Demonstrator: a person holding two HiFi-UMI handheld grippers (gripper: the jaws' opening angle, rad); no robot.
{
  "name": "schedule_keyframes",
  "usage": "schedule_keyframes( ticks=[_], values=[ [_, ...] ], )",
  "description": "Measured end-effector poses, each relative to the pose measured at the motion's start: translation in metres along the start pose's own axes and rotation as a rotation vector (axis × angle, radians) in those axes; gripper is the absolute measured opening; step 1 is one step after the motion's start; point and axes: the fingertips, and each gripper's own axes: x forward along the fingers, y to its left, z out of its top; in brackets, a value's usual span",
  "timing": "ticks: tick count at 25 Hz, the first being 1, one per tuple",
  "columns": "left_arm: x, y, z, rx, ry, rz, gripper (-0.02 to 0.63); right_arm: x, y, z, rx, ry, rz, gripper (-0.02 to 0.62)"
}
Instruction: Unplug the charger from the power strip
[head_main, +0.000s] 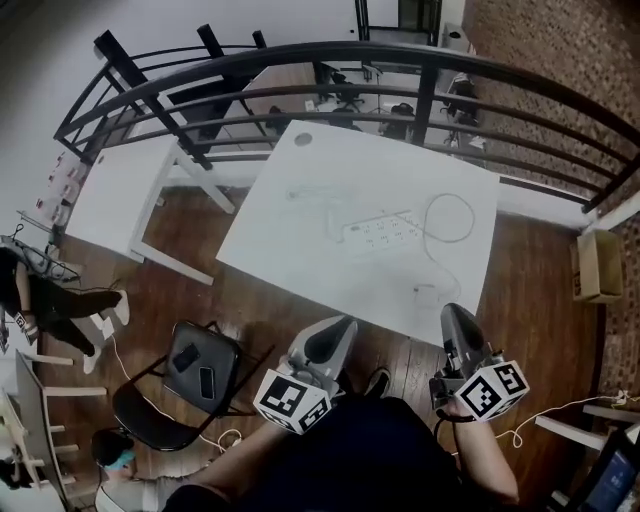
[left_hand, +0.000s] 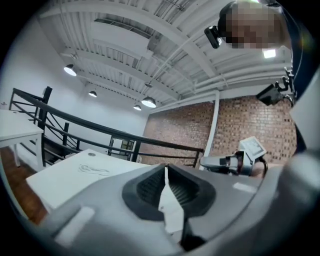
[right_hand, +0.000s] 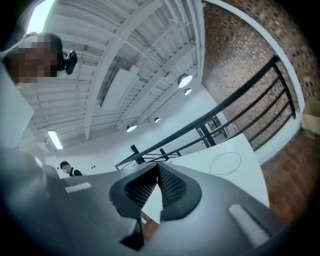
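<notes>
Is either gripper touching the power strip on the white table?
No, the left gripper and right gripper sit near the table edge, far from the power strip.

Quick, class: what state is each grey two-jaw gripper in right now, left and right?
Left grey gripper: closed, holding nothing.
Right grey gripper: closed, holding nothing.

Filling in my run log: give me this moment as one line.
left tongs: shut, empty | right tongs: shut, empty | power strip: on table, untouched
</notes>
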Motion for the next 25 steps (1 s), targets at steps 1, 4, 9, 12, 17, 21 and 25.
schedule_keyframes(
  ticks=[1,4,9,12,17,21,25],
  values=[
    [-0.003,-0.004,-0.002,0.021,0.002,0.007,0.02,-0.003,0.001,-0.006,-0.039,0.019,-0.008,0.011],
    [-0.007,-0.009,-0.003,0.065,0.006,0.016,0.033,-0.008,0.0,-0.025,-0.073,0.069,-0.05,0.012],
    [-0.003,-0.009,0.0,0.059,0.006,-0.027,0.04,-0.012,0.014,-0.037,-0.116,0.072,-0.053,0.011],
    [-0.004,-0.004,0.001,0.047,0.008,-0.047,0.044,-0.013,0.024,-0.038,-0.169,0.061,-0.065,0.012],
    [-0.012,0.003,-0.003,0.029,0.01,-0.09,0.044,-0.004,0.041,-0.044,-0.221,0.06,-0.083,0.012],
    [-0.018,0.014,-0.001,0.013,0.004,-0.101,0.046,0.0,0.049,-0.049,-0.243,0.068,-0.103,0.011],
    [-0.026,0.027,0.001,0.005,0.004,-0.103,0.048,0.006,0.056,-0.052,-0.256,0.064,-0.118,0.011]
  ],
)
